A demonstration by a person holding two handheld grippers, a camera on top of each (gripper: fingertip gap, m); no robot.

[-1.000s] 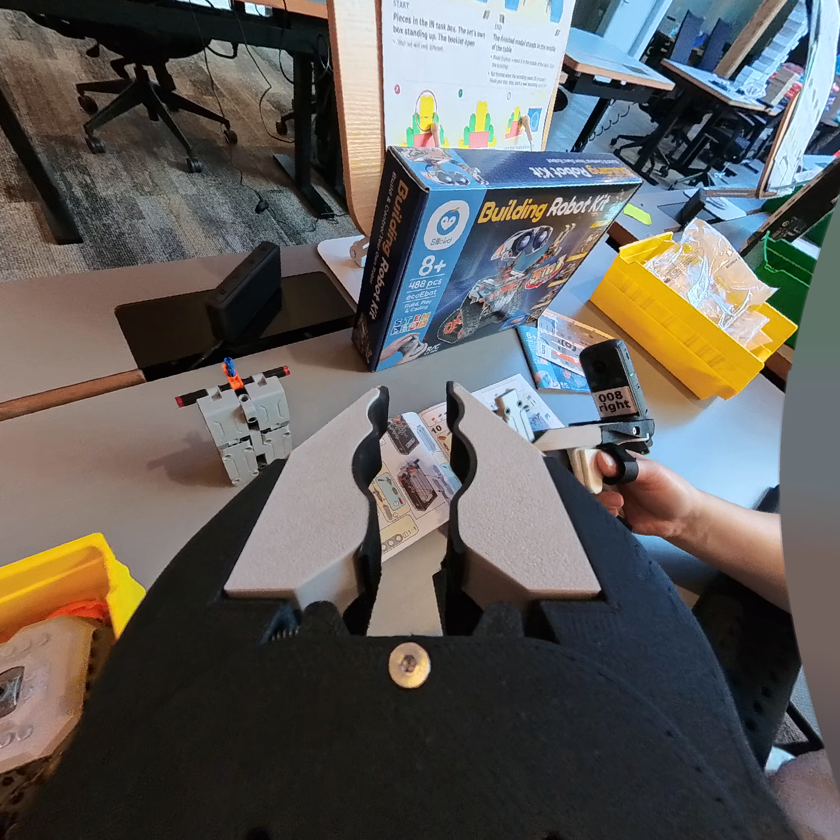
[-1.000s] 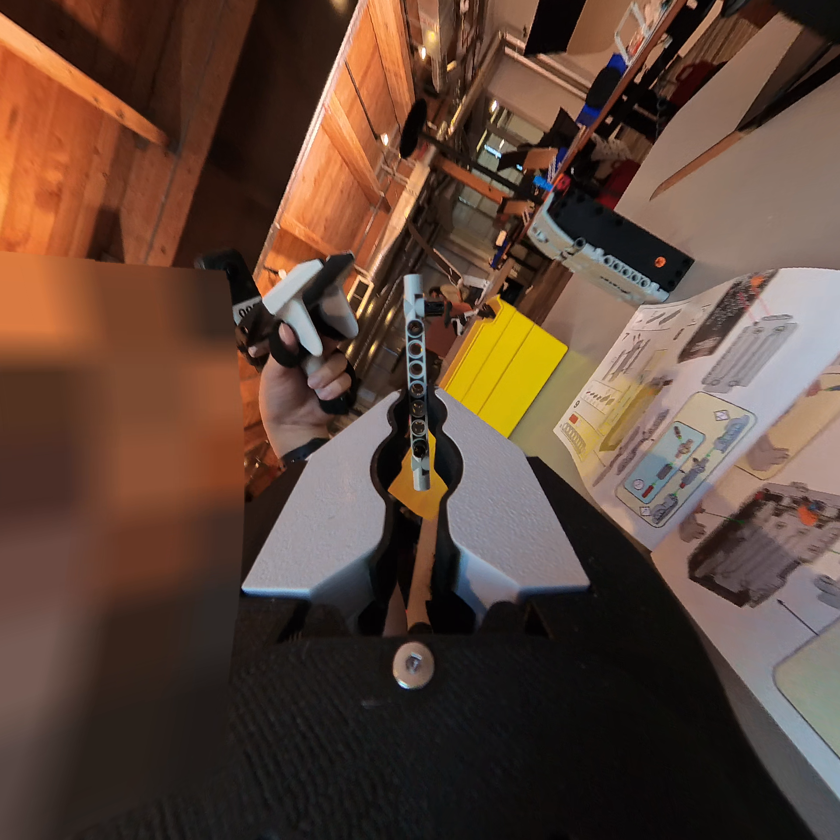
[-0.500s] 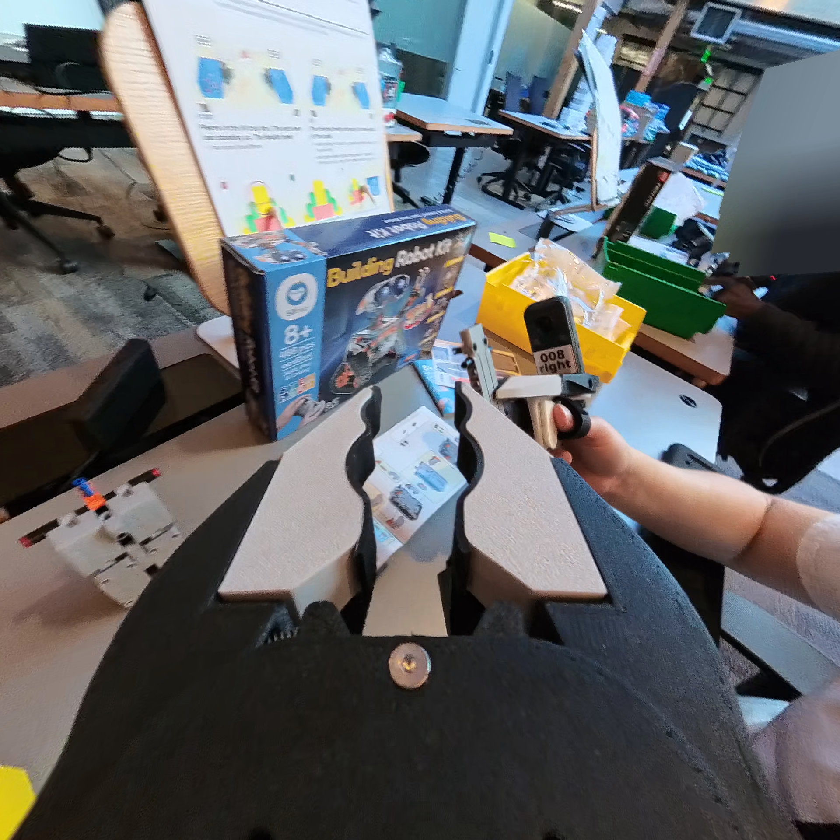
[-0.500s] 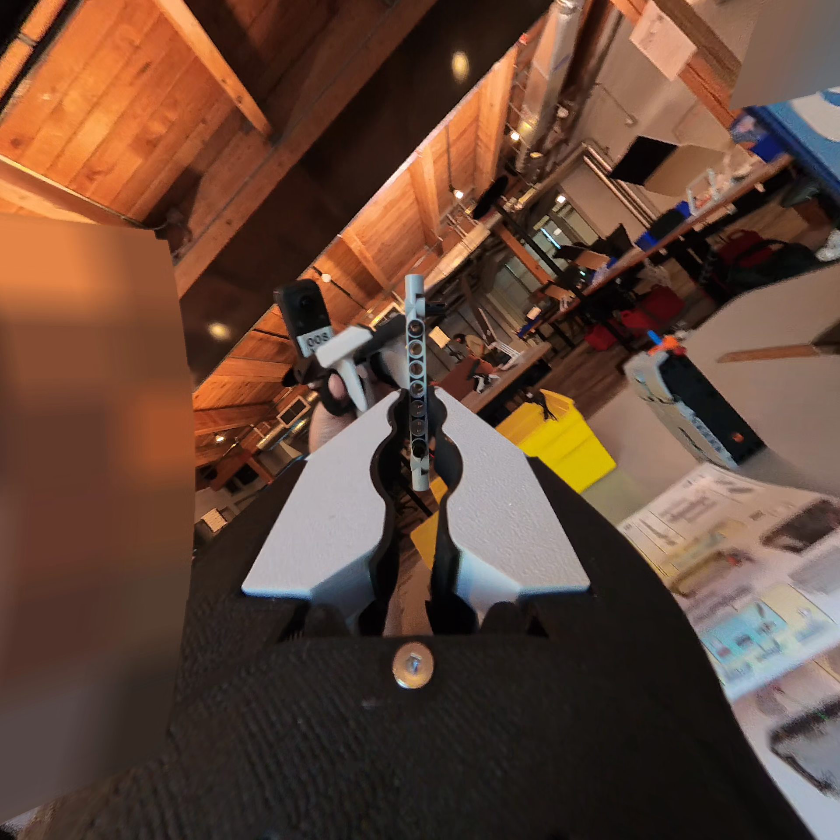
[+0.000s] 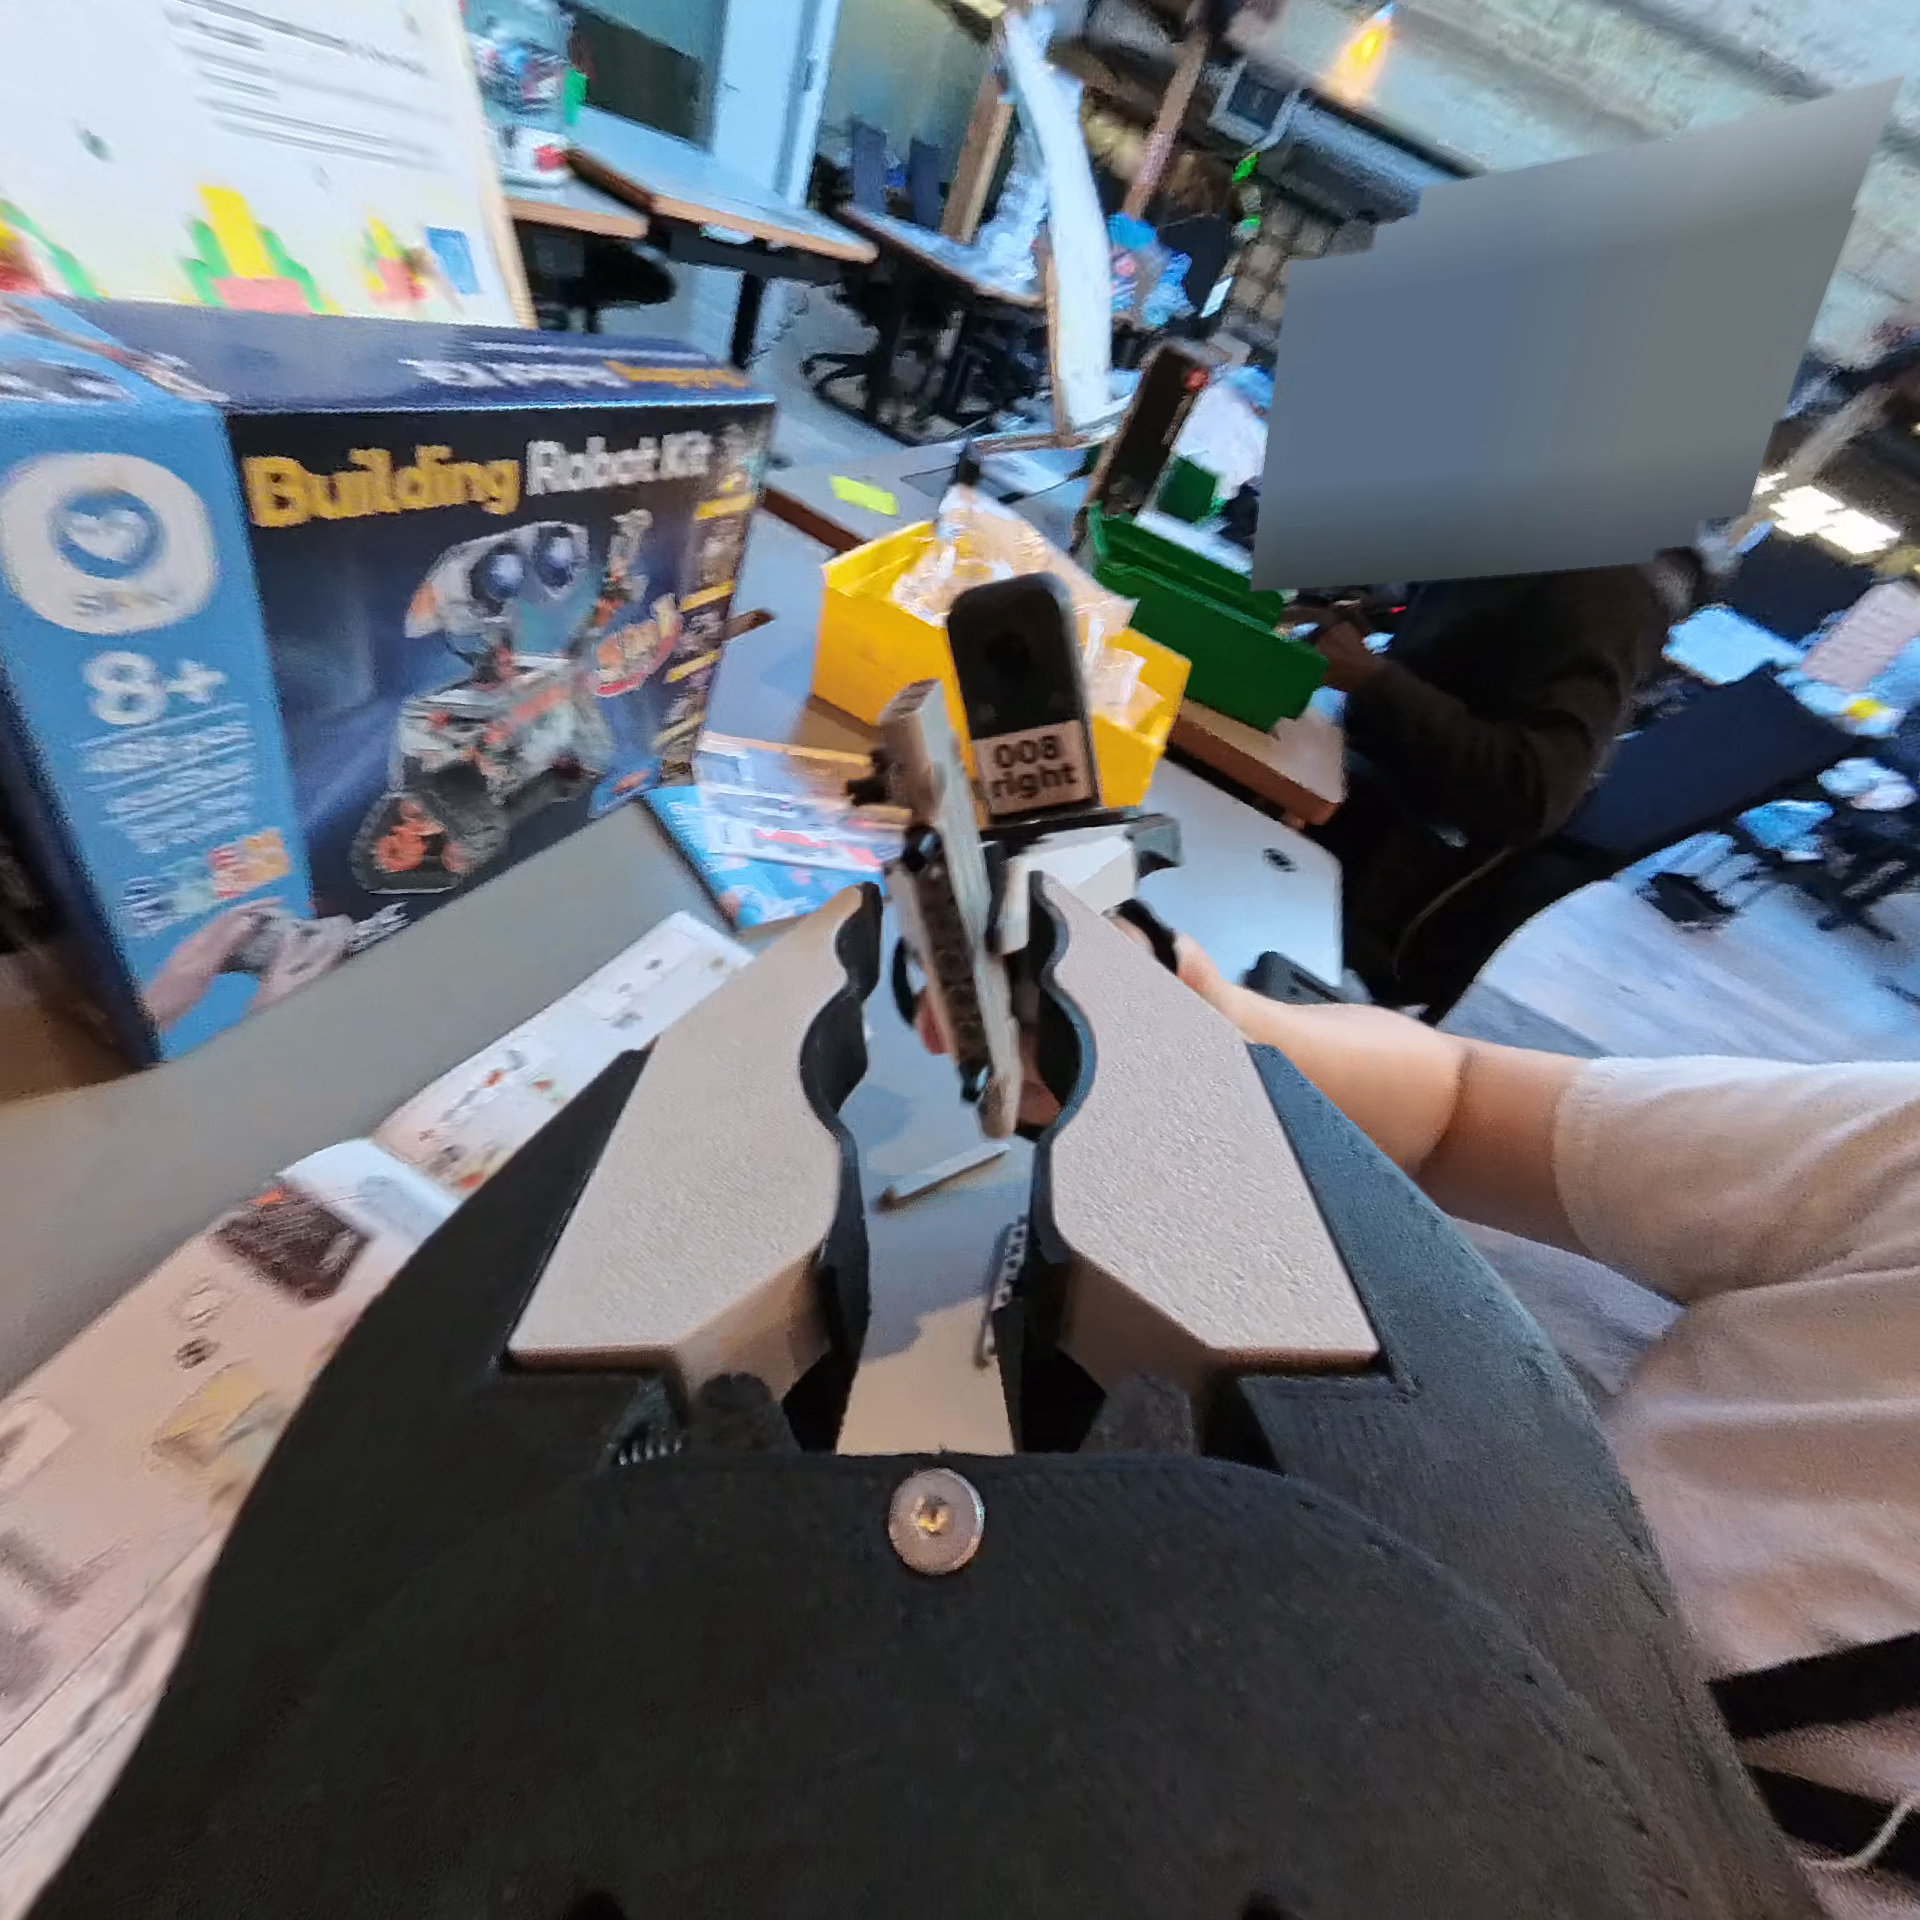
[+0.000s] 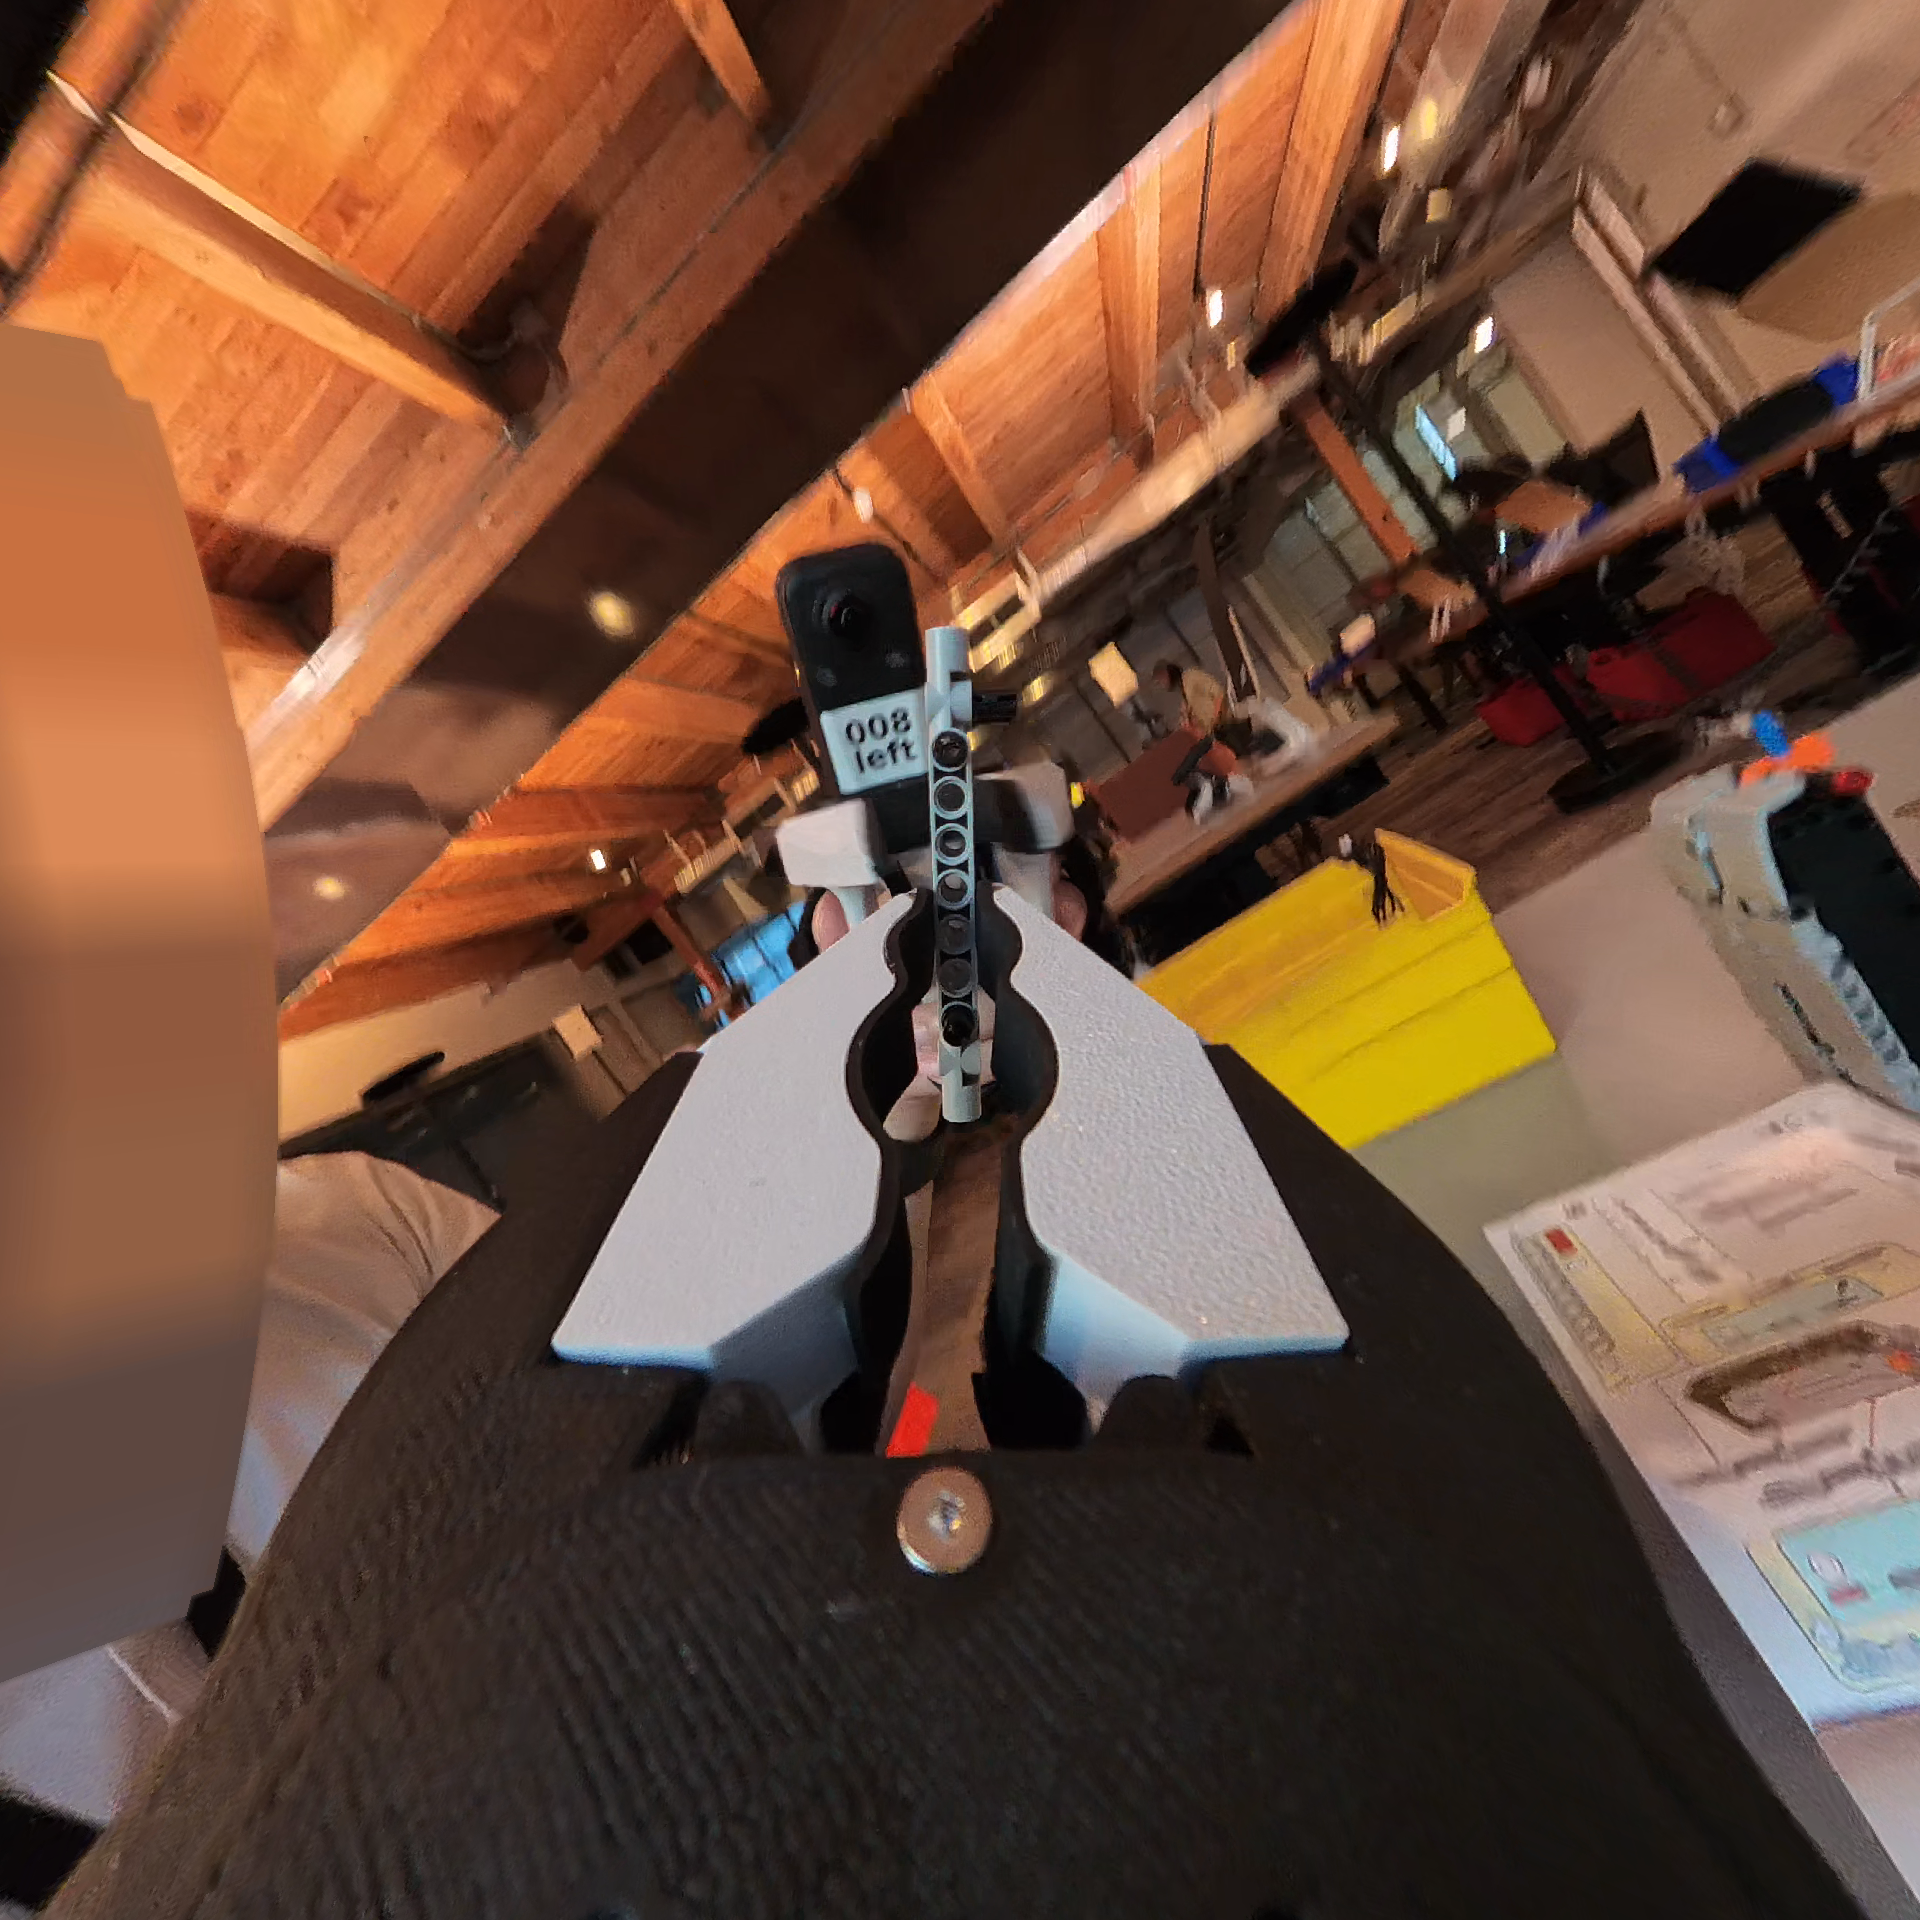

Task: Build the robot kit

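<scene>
My right gripper (image 6: 954, 904) is shut on a long grey beam with a row of holes (image 6: 951, 831) and holds it upright in the air. My left gripper (image 5: 954, 904) is open, and the same beam (image 5: 951, 935) stands in the gap between its fingertips; I cannot tell whether it touches a finger. The two grippers face each other tip to tip above the grey table (image 5: 1236, 862). The left gripper's camera (image 6: 857, 644) shows just behind the beam. The right gripper's camera (image 5: 1013, 675) and the hand holding it (image 5: 1299, 1049) show in the left wrist view.
A blue robot kit box (image 5: 416, 623) stands at the left, with an open instruction booklet (image 5: 499, 1112) in front of it. Behind are a yellow bin with plastic bags (image 5: 883, 644) and green bins (image 5: 1195, 613). Another yellow bin (image 6: 1351, 987) and a grey-black built module (image 6: 1787, 904) show in the right wrist view.
Both grippers have swung round to face each other and come closer. The beam in the right gripper now stands between the open left fingers. The right gripper has stayed shut on it.
</scene>
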